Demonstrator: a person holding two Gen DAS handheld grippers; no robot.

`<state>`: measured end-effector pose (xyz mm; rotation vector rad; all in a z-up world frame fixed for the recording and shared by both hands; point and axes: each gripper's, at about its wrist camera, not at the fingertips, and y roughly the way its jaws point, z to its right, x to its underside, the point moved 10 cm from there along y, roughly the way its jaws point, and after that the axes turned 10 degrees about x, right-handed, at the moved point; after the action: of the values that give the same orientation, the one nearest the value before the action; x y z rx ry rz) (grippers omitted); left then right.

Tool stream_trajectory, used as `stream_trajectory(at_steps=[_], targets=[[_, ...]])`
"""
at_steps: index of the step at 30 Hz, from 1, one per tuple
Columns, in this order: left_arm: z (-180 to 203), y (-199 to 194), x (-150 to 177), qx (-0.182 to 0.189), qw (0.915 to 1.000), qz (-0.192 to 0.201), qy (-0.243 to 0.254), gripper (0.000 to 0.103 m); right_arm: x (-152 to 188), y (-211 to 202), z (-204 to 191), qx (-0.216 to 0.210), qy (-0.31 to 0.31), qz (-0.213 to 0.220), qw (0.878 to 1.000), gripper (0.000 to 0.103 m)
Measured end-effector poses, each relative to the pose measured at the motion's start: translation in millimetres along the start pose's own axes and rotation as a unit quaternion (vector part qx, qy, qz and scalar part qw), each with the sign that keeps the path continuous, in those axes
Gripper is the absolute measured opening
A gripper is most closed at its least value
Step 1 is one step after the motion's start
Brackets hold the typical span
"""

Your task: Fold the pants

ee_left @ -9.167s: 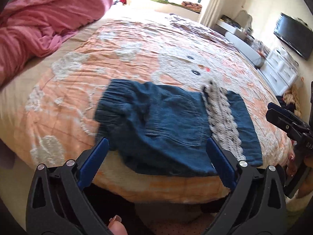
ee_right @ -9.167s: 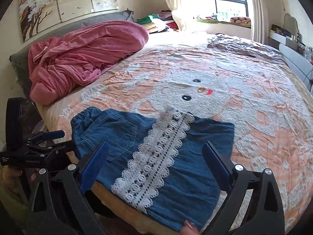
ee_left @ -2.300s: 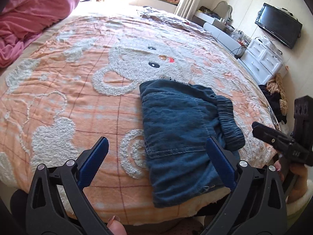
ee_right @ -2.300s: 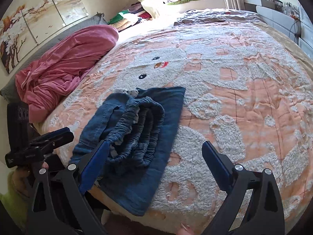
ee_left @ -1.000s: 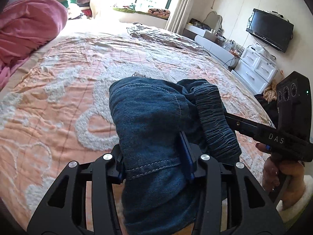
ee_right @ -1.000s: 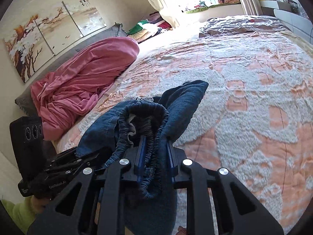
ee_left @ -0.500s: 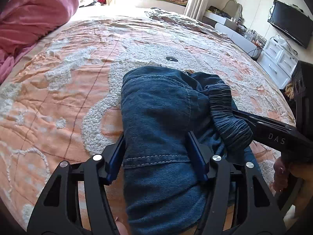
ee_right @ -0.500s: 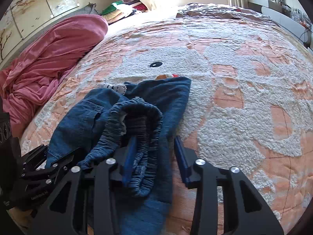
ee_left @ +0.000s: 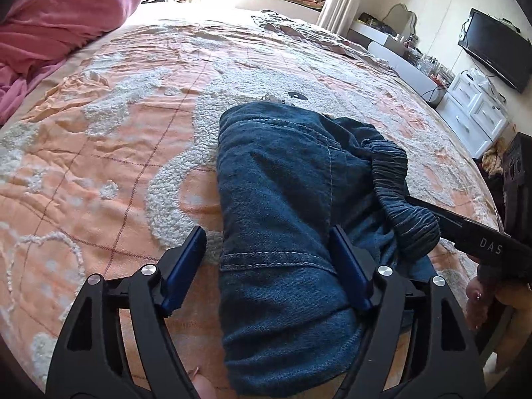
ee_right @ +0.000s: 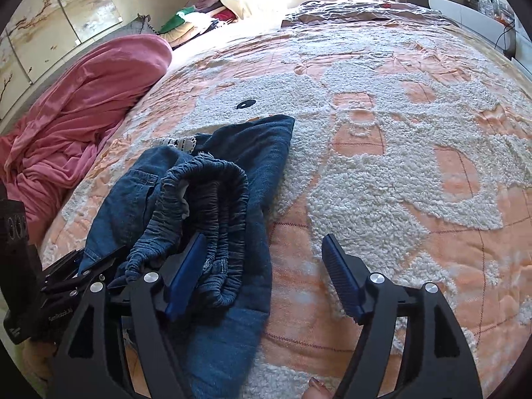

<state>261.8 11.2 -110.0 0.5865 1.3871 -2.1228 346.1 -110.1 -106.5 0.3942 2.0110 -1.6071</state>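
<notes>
Denim pants (ee_left: 279,206) lie folded into a thick, rumpled bundle near the edge of an orange quilted bed (ee_left: 99,153), while the left gripper (ee_left: 266,259) and right gripper (ee_right: 262,266) both open their jaws, releasing the cloth, with tidying seemingly left.

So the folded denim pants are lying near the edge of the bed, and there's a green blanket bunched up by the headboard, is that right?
Not quite. The bunched blanket by the headboard is pink, not green; the right wrist view shows it clearly. The rest holds: the folded denim pants lie near the edge of the bed.
</notes>
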Motion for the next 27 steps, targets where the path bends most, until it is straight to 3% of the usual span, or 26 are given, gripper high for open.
stream_trajectory(at_steps=[16, 18, 23, 27], targets=[[2.6, -37.9, 13.1, -0.002, 0.9998, 0.016, -0.008, 0.079, 20.8, -40.4, 1.0, 0.0, -0.015, 0.027, 1.0, 0.072], [3.4, -44.7, 15.6, 0.0, 0.9998, 0.019, -0.008, 0.081, 23.7, -45.8, 0.3, -0.003, -0.016, 0.03, 0.999, 0.078], [8.5, -63.1, 23.9, -0.003, 0.9998, 0.021, -0.004, 0.085, 31.1, -61.3, -1.9, -0.01, -0.015, 0.041, 0.999, 0.08], [15.6, -76.5, 31.5, -0.006, 0.9997, 0.023, 0.009, 0.091, 39.8, -76.5, -5.0, -0.008, -0.027, 0.053, 0.998, 0.087]])
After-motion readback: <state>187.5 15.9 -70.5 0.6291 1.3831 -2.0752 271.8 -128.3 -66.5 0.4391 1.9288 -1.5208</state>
